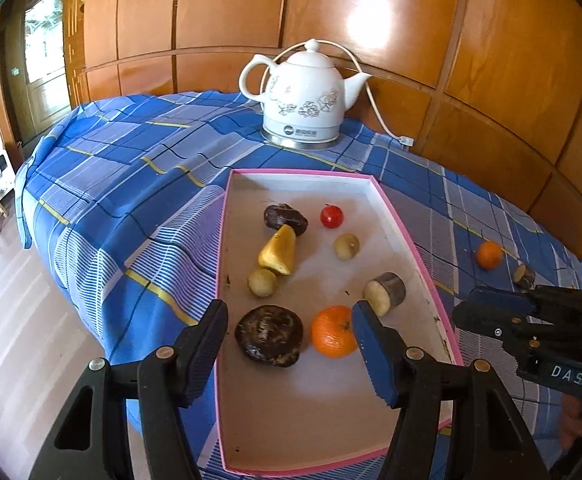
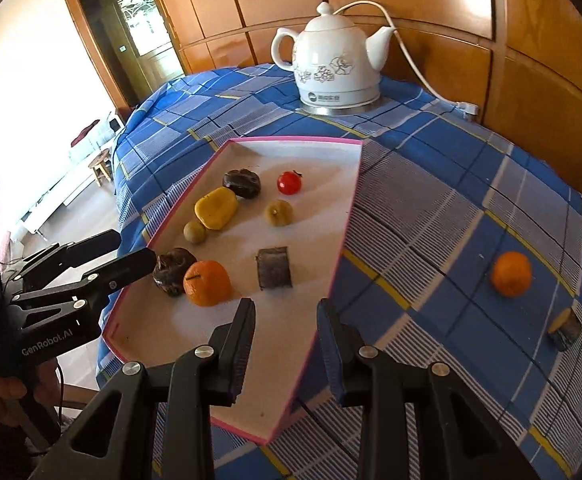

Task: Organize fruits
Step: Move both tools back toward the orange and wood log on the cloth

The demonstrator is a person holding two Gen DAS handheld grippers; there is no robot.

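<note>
Checked blue tablecloth [image 2: 431, 184]: both grippers spread, empty; round orange tangerine [image 2: 511, 273] outside pink-rimmed tray [image 2: 291, 141] may roll if nudged.

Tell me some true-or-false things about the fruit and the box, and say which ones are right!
1. One orange lies on the cloth, outside the box. True.
2. The kettle stands inside the box. False: it stands on the cloth behind the box.
3. An orange lies in the box beside a dark fruit. True.
4. The right gripper holds an orange. False: nothing is between its fingers.
5. The red fruit lies on the cloth. False: it lies in the box.
6. The left gripper is empty. True.
</note>
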